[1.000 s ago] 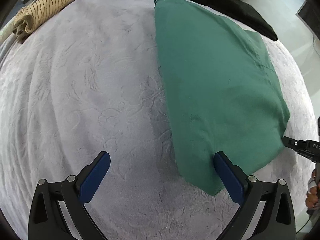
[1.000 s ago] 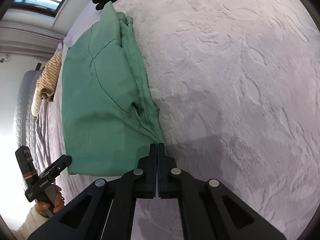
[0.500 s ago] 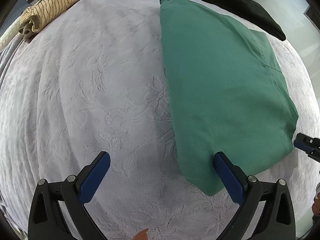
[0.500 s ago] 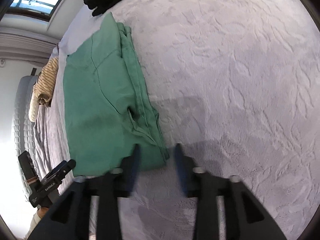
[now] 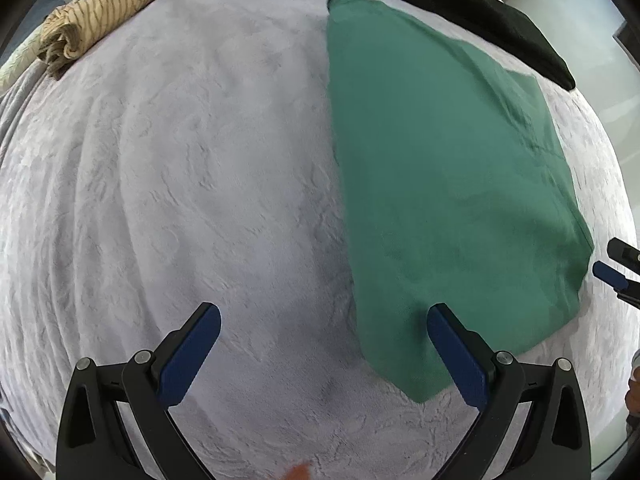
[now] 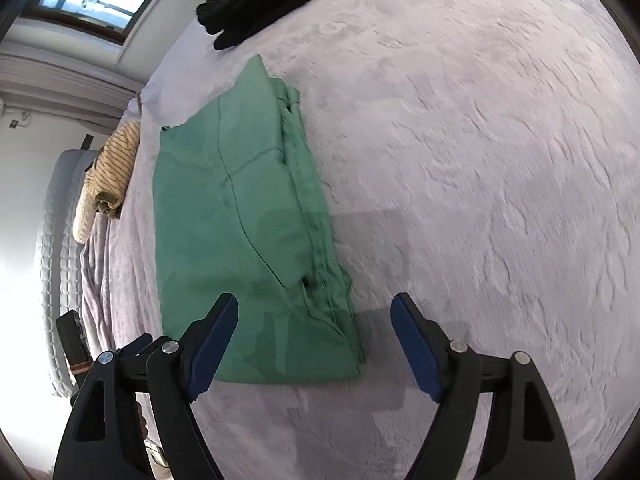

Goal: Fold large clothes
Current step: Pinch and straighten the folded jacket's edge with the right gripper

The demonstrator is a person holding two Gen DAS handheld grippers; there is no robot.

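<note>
Left wrist view: green garment (image 5: 440,184) folded flat on bed (image 5: 200,180); fold looks done. Left gripper (image 5: 324,356) fingers apart, empty. Right gripper (image 6: 314,344) fingers just opening, apart, nothing between. Black garment (image 5: 480,20) at far edge maybe left.

We count three garments on one bed (image 5: 200,184): one green (image 5: 440,184), one black (image 5: 480,20) at the far edge, one striped (image 5: 100,20) at the far left corner. Two claws.
</note>
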